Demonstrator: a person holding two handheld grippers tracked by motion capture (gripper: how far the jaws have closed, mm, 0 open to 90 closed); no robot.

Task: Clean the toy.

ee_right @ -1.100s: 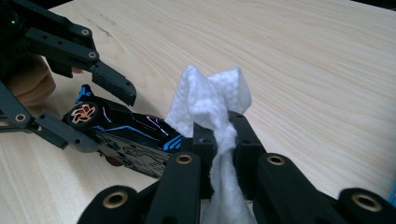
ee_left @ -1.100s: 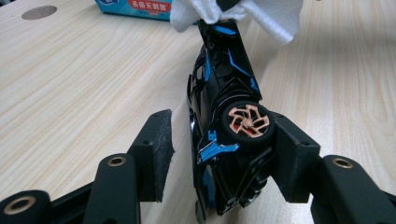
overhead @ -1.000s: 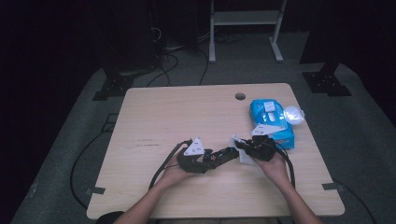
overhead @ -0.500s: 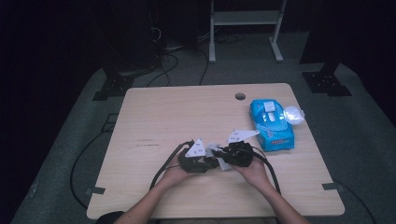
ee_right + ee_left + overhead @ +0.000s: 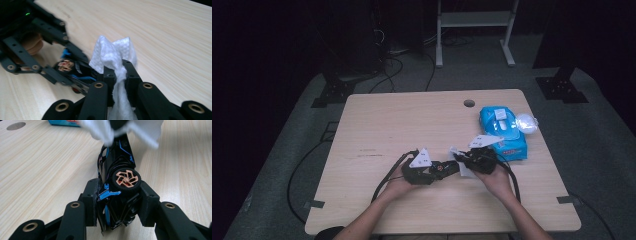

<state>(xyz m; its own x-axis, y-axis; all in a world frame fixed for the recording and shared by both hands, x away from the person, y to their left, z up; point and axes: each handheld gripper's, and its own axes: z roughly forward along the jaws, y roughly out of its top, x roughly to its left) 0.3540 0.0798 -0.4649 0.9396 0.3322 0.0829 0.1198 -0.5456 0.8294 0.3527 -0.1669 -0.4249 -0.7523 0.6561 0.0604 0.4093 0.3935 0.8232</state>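
A black toy car (image 5: 120,170) with blue trim and a copper wheel lies on its side between my left gripper's (image 5: 120,197) pads, which press on it. Those jaws have just been closing on the car. In the high view the left gripper (image 5: 447,169) sits near the table's front middle, pointing right. My right gripper (image 5: 117,72) is shut on a crumpled white wipe (image 5: 112,55). It faces the left gripper (image 5: 50,72) from the right (image 5: 460,159). The wipe (image 5: 105,130) rests against the car's far end.
A blue pack of wipes (image 5: 504,131) with a clear round lid beside it lies at the right of the wooden table (image 5: 402,120). A cable hole (image 5: 469,103) sits near the far edge. Both forearms come in over the front edge.
The right hand has moved left from beside the blue pack to meet the left gripper, bringing the wipe onto the car. The left hand has stayed put.
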